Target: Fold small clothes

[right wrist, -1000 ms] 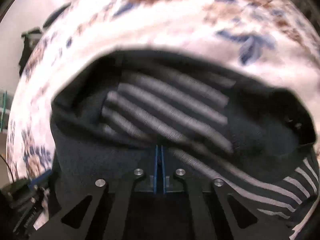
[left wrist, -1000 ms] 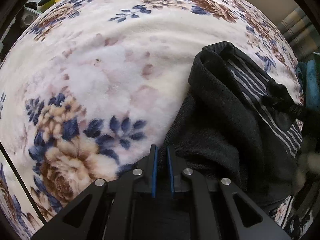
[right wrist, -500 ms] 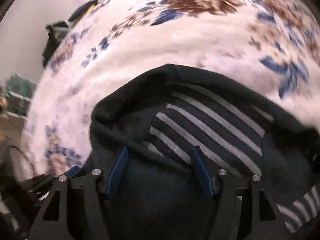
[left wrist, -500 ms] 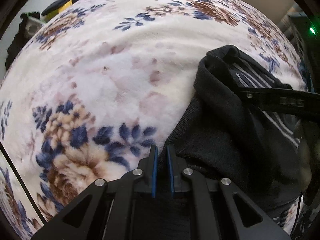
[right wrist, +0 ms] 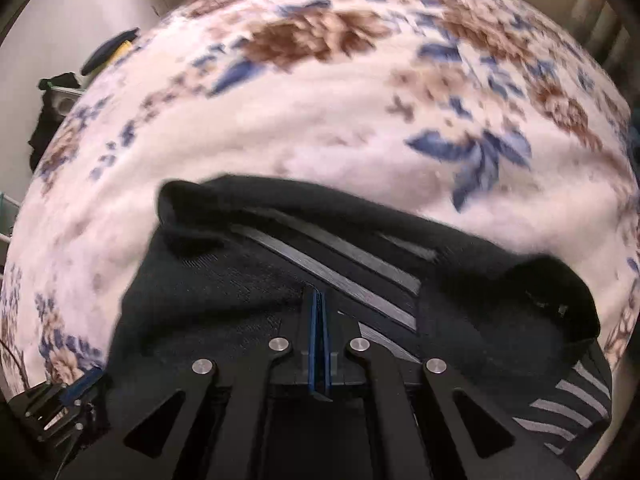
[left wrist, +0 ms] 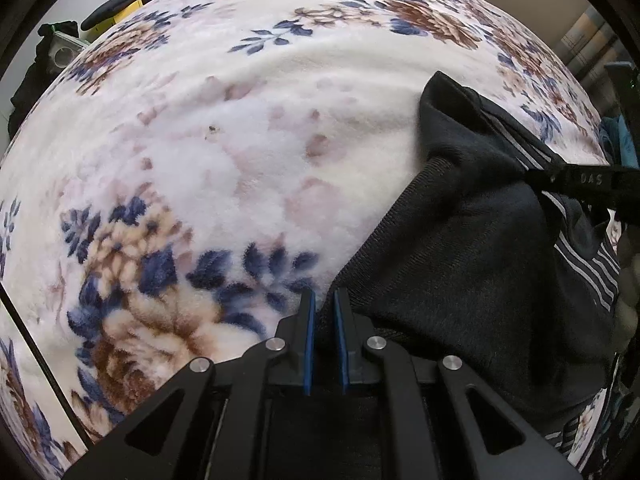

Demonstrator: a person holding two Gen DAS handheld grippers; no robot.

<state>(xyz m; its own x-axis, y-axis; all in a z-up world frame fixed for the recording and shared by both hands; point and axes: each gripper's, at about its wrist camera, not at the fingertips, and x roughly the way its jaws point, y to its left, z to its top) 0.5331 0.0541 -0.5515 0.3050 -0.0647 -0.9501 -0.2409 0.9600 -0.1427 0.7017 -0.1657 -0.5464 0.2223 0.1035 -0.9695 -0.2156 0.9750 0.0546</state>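
Left hand-held gripper (left wrist: pixel 325 300): clenched on hem of dark garment (left wrist: pixel 480 264), anchoring that edge | Right hand-held gripper (right wrist: pixel 319 300): pinched shut on garment's striped fold, apparently for folding | Garment: ahead of both, on floral blanket (left wrist: pixel 240 120)

Black claw (left wrist: pixel 324 300), blue pads (left wrist: pixel 308 336), silver screws (left wrist: pixel 277 344)

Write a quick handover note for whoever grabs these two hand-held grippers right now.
Left hand-held gripper: shut on the near edge of the black garment.
Right hand-held gripper: shut, its tips at the garment's striped panel; whether it pinches cloth is unclear.
The garment lies bunched on the floral blanket.
Done: partly gathered, no neat fold.
Left: flatten it, complete the fold.
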